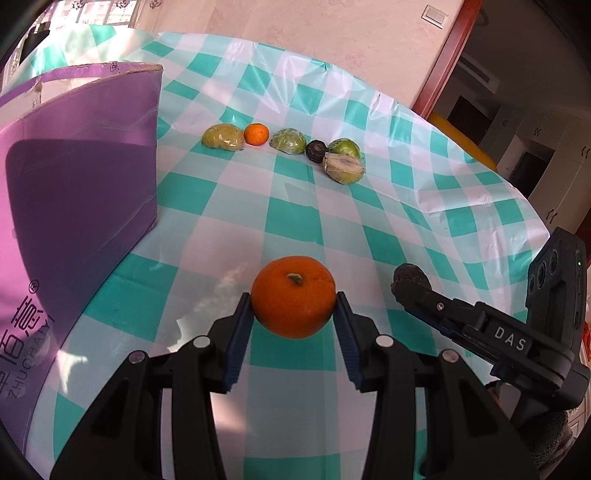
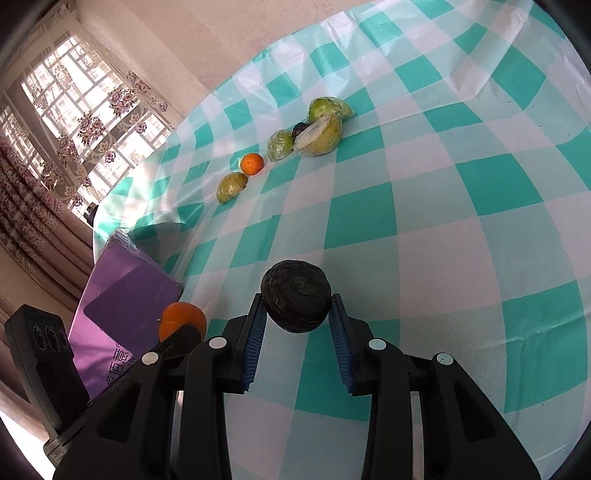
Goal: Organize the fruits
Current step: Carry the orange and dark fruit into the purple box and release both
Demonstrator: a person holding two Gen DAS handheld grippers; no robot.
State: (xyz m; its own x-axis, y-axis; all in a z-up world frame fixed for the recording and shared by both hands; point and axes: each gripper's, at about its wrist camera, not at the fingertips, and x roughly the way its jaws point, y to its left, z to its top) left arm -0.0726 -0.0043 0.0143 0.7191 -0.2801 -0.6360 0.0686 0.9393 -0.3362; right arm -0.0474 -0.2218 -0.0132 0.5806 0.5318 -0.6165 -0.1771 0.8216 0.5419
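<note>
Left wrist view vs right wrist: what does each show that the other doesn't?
Only the left wrist view: a wall switch, a doorway into a dim room, and the purple box's open cardboard top.

Only the right wrist view: the window with floral curtains.

Both: the left gripper shut on an orange, the right gripper shut on a dark round fruit, the purple box, the checked tablecloth, and the row of fruit at the far end: wrapped green ones, a small orange, a cut half.
</note>
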